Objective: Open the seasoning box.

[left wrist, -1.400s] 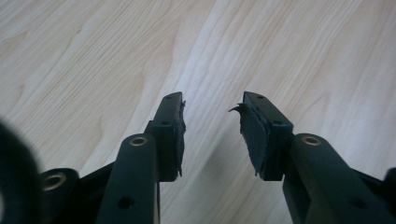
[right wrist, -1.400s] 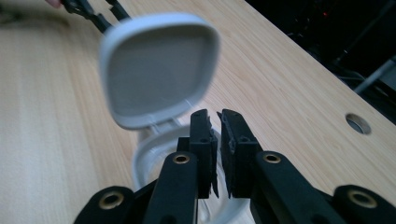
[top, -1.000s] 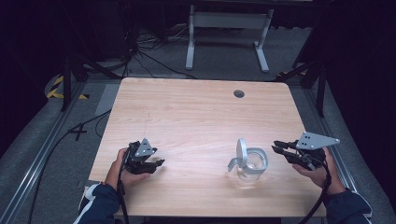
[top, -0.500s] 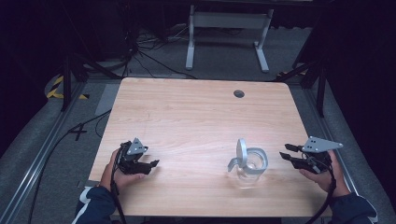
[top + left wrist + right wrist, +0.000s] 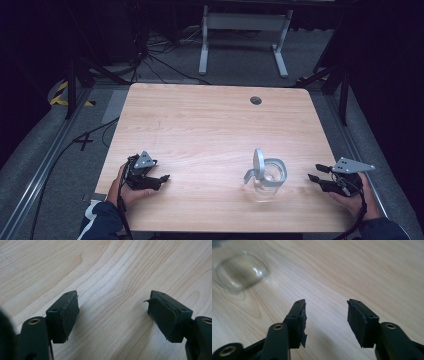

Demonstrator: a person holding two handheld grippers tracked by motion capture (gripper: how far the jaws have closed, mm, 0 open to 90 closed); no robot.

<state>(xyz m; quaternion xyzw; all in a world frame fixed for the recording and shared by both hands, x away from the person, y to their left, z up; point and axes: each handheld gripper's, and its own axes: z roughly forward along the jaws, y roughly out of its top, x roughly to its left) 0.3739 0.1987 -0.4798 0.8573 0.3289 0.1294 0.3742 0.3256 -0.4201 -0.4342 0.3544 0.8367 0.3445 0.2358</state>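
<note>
A clear glass jar [image 5: 268,179] with a grey flip lid raised stands on the wooden table [image 5: 215,125], right of centre near the front. Its glass base [image 5: 240,271] appears at the upper left of the right gripper view. My right gripper [image 5: 314,172] is held low by the table's right front edge, a short way right of the jar, open with nothing between its pads [image 5: 355,316]. At the left front my left gripper [image 5: 164,178] rests low over the table, open, bare wood between its pads [image 5: 68,315].
A round cable hole [image 5: 256,100] sits near the table's far edge. Behind the table are a white metal stand [image 5: 242,30] and cables [image 5: 150,55] on the grey floor. Dark frame posts [image 5: 345,85] stand at both sides.
Both hands have drawn back toward the table's front edge and lowered. The jar has not moved. Both grippers remain open.
</note>
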